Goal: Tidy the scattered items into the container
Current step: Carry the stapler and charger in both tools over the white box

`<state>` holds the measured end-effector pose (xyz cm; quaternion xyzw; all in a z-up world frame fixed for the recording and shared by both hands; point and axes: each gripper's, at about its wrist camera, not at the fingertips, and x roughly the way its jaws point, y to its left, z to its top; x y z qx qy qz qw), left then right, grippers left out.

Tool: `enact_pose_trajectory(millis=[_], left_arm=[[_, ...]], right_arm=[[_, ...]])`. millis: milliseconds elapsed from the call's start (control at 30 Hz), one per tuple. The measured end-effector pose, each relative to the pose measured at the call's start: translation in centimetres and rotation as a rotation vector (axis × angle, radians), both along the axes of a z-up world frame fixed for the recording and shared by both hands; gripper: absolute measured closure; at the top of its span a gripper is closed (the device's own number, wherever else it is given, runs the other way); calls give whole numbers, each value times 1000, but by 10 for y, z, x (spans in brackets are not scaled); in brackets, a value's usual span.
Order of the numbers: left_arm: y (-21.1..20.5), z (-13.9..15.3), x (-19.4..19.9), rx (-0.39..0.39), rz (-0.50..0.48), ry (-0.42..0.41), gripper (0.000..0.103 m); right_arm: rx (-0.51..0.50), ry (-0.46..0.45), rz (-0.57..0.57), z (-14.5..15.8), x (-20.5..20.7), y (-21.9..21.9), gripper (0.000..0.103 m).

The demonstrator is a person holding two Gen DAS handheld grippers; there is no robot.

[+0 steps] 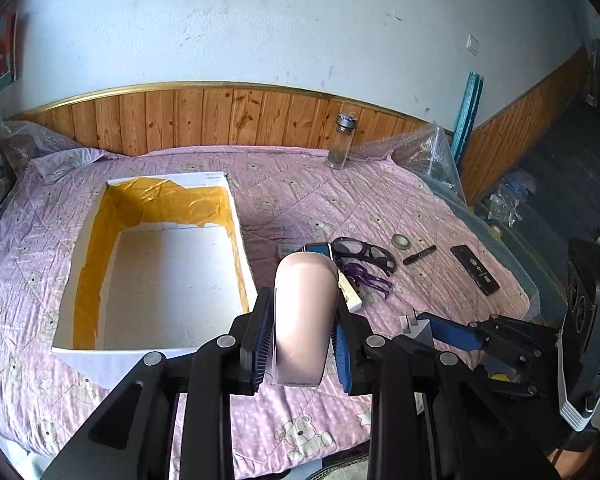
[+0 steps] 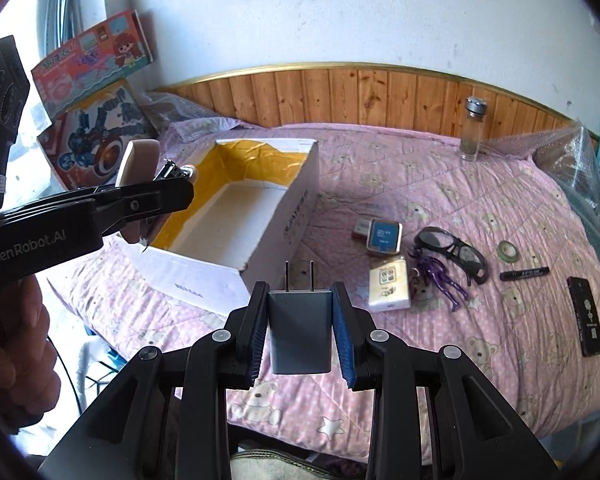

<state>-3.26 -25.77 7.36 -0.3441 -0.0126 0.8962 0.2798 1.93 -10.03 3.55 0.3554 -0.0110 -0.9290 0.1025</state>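
My left gripper (image 1: 302, 340) is shut on a pale pink rounded case (image 1: 305, 312), held above the quilt just right of the white box (image 1: 80, 248) with yellow-taped inner walls. The right wrist view shows that same pink case (image 2: 138, 160) by the box's near-left corner. My right gripper (image 2: 300, 328) is shut on a grey plug charger (image 2: 300, 328), prongs forward, in front of the white box (image 2: 276, 232). On the quilt to the right lie black glasses (image 2: 452, 248), a purple keyring (image 2: 440, 276), a cream packet (image 2: 388, 284), a blue-faced card box (image 2: 384, 236), a tape roll (image 2: 508, 250), a marker (image 2: 524, 274) and a black remote (image 2: 586, 320).
A glass bottle (image 2: 473, 128) with a metal cap stands at the wooden headboard (image 2: 340, 92). Toy boxes (image 2: 92, 120) lean at the back left, bubble wrap (image 2: 560, 148) at the back right. A hand (image 2: 16, 340) holds the left gripper's handle at the left edge.
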Motion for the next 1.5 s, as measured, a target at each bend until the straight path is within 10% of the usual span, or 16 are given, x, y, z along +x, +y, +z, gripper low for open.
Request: enact_pose_trajectory(millis=[733, 1500], left_arm=[[-73, 7, -66, 62, 161, -70, 74], [-80, -54, -222, 17, 264, -321, 74]], right_arm=[[-77, -18, 195, 27, -85, -57, 71], [97, -137, 312, -5, -256, -107, 71]])
